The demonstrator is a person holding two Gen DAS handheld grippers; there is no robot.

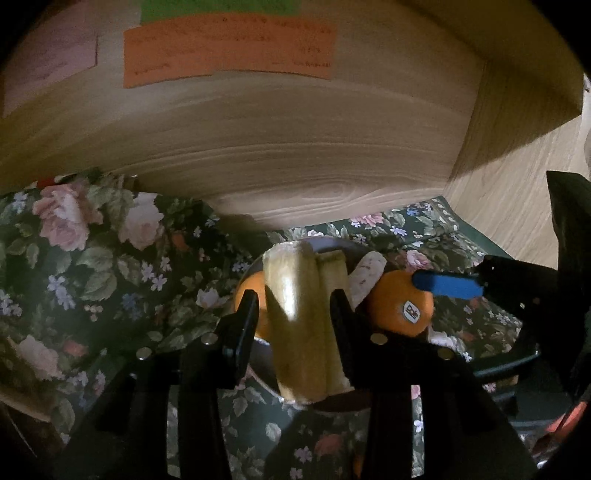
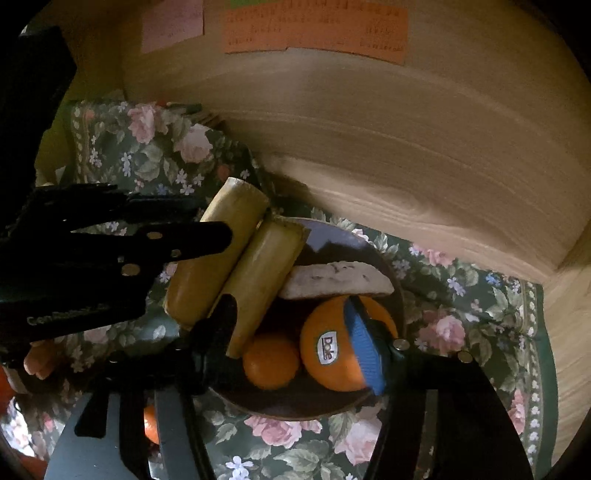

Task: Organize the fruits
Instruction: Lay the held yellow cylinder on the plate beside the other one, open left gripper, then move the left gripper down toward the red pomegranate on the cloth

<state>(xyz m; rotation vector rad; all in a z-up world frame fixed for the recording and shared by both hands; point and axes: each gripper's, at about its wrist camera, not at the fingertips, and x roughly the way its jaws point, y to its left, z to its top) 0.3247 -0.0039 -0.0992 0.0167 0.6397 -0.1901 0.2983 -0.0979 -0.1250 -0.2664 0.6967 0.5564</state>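
The left hand-held gripper [image 1: 293, 314] has its two black fingers closed around a pair of yellowish banana pieces [image 1: 295, 314], one finger pressing each outer side, so the fruit is pinched lengthwise between them above a dark plate [image 2: 325, 236]. In the right wrist view the same left hand-held gripper comes in from the left edge, its upper finger lying across the near end of the two banana pieces [image 2: 236, 266], which stand side by side and lean over the plate's left rim. The right hand-held gripper [image 2: 295, 350] stands partly open over the plate; its right finger carries a blue ribbed pad [image 2: 364, 350] that lies against the side of a large orange with a Dole sticker [image 2: 328, 347], while its left black finger stands well clear on the other side of a smaller orange [image 2: 271, 362], so neither fruit is squeezed. Both oranges sit in the plate, touching or nearly touching each other, the smaller one just below the bottom end of the right banana piece. A pale, speckled peeled piece of banana [image 2: 340, 280] lies across the plate just behind the large orange. The plate rests on a dark green floral cloth [image 2: 166, 155] with pink roses, spread over a light wooden tabletop [image 2: 443, 147]. At the far side an orange paper note [image 2: 314, 33] and a pink paper note [image 2: 171, 26] lie on the wood, their writing too blurred to read.
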